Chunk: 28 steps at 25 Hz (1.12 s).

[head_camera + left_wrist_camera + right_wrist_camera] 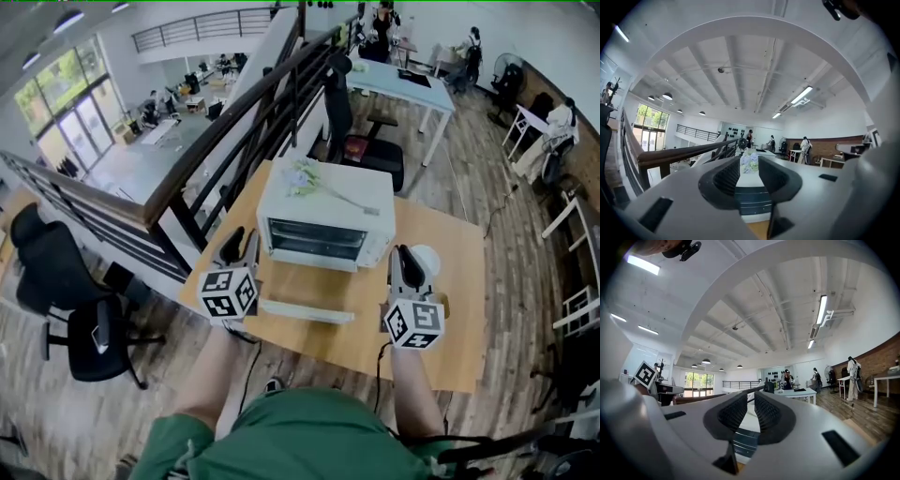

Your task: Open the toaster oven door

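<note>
A: So, head view first; where's the oven (pixel 325 217)?

B: Centre of the frame, on the wooden table (pixel 450 309); a white metal box with rounded corners; its door (pixel 314 242) is a dark glass pane facing the person, and shut by the look of it; flowers (pixel 305 176) lie on top.

A: And the grippers?

B: The left gripper (pixel 241 246) is at the oven's lower-left corner, the right gripper (pixel 408 262) at its lower right; both are just in front of the door and apart from it, placed, I'd judge, so that either can reach the door's top edge; a flat white strip (pixel 305 311) lies on the table between them, and I can't tell what it is.

A: Left gripper view?

B: Its jaws are spread with nothing in them; the ribbed black pads (pixel 727 176) frame the oven at lower centre, white top above, dark banded door below; it's aimed, not gripping.

A: Right gripper view?

B: Jaws only a slit apart, empty too; the same ribbed pads (pixel 734 413); the door shows under them, low in the frame; no handle shows there, so where to pull is a guess.
</note>
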Available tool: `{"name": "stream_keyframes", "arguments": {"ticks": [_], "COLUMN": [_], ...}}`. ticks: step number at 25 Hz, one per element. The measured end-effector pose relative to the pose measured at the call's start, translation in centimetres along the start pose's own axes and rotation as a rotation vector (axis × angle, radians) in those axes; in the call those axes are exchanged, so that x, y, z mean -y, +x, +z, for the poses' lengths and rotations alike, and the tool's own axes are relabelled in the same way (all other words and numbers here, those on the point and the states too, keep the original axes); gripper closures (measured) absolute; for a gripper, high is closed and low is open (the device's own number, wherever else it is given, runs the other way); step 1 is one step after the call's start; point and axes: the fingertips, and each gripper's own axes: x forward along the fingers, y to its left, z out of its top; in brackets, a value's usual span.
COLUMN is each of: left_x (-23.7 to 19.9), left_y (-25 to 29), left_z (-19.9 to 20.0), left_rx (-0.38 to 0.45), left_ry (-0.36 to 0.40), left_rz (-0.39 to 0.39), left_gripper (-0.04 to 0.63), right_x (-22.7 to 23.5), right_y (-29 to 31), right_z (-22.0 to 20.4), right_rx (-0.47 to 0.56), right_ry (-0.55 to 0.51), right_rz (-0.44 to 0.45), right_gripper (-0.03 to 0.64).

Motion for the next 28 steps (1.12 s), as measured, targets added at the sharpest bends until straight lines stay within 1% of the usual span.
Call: {"name": "stream_keyframes", "arguments": {"ticks": [5,8,11,15,28], "left_x": [3.1,4.7,5.3,5.4,5.8], "left_y": [-0.9,-1.4,-1.6,-1.2,-0.7], "left_z": [2.7,3.9,4.7,5.4,4.9], "left_rx": [0.037,0.053,0.064,0.072,0.045], "left_ry": [0.077,0.080,0.077,0.086,0.087], "left_rz": [-0.070,-0.103,-0.124,-0.121,-0.119], "left_gripper": [0.455,0.443,0.440,0.440,0.440], "right_x": [-0.2,-0.4,-1.0,-1.4,-1.0], "right_y": [-0.3,-0.9,-1.1,-0.8,-0.6], "right_z": [2.3,4.2,5.7,6.5,5.8], "right_rx": [0.043,0.081,0.122,0.146,0.118], "right_ry": [-0.001,-0.020,-0.065,-0.097,-0.090], "right_rz": [0.002,0.009,0.013,0.022,0.018], "right_gripper": [0.553,0.554,0.554,0.554,0.554]}}
